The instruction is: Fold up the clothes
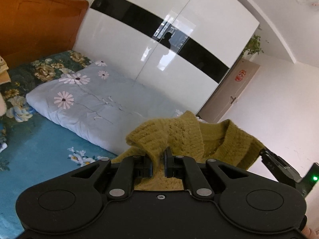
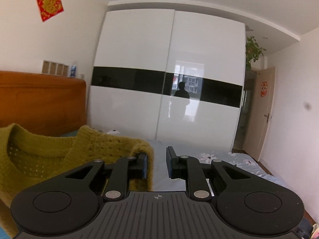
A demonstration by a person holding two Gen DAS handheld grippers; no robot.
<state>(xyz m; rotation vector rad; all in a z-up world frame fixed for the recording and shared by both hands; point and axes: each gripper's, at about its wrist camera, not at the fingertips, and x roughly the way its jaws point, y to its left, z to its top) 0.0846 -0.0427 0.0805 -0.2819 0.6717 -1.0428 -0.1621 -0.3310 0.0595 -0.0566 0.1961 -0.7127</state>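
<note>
While held above the bed [image 1: 39, 139], the olive sweater [image 1: 179, 131] hangs between both tools. Left tool [image 1: 158, 164] pinches its knit. Right tool [image 2: 157, 164] grips the sweater's edge, jaws barely apart.

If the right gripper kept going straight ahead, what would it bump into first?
Probably the white wardrobe. The right gripper points nearly level over the pale flowered quilt, so it may clear that, though depth is hard to judge. The yellow-green sweater hangs to its side.

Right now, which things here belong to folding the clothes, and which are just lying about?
For the job: mustard sweater, left gripper, right gripper.
Just lying about: flowered quilt, wardrobe, door, potted plant.
</note>
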